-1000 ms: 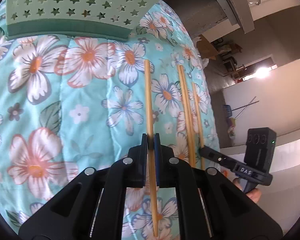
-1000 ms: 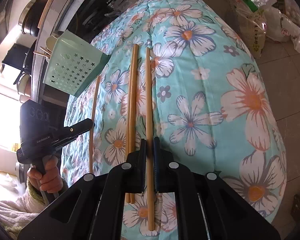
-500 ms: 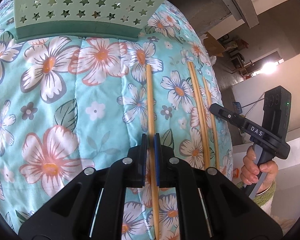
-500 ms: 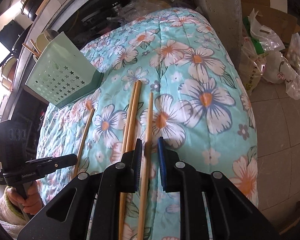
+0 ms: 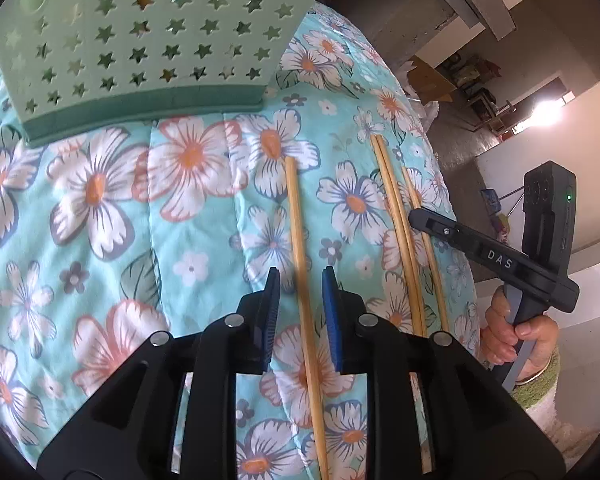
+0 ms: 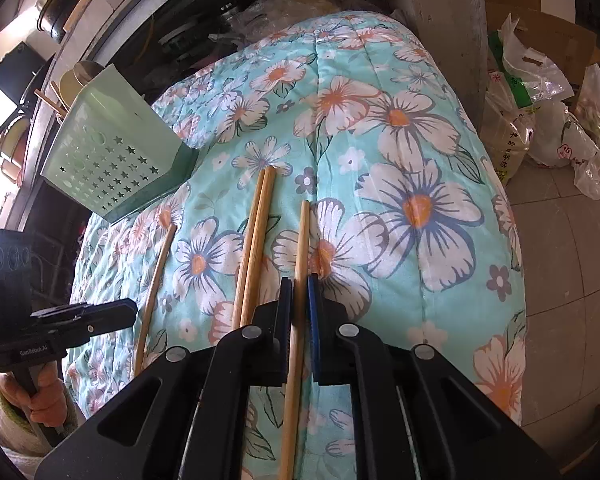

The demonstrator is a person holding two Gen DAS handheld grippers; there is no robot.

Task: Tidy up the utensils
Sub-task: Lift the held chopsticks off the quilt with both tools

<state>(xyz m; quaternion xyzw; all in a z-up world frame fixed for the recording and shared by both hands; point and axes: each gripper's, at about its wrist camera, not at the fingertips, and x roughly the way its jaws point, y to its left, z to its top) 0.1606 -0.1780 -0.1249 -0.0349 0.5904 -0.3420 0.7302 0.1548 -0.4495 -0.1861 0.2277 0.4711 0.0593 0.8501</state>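
Several bamboo chopsticks lie lengthwise on a floral quilt [image 5: 100, 240]. My left gripper [image 5: 299, 280] is open, its jaws straddling the leftmost chopstick [image 5: 300, 248] without gripping it. My right gripper [image 6: 298, 286] is nearly shut around the rightmost chopstick [image 6: 300, 264], which still lies on the quilt [image 6: 420, 208]. A pair of chopsticks [image 6: 256, 236] lies between them and shows in the left wrist view [image 5: 396, 216]. A green star-punched utensil holder [image 5: 148, 40] stands at the quilt's far end, also in the right wrist view [image 6: 112, 164].
The right gripper [image 5: 492, 256] appears at the right of the left wrist view; the left gripper [image 6: 60, 328] at the left of the right wrist view. Plastic bags [image 6: 540, 120] and boxes sit on the tiled floor beyond the quilt's right edge.
My left gripper opened and let go of its chopstick, which now rests on the quilt. My right gripper opened, then narrowed around its chopstick. Both drew back from the holder.
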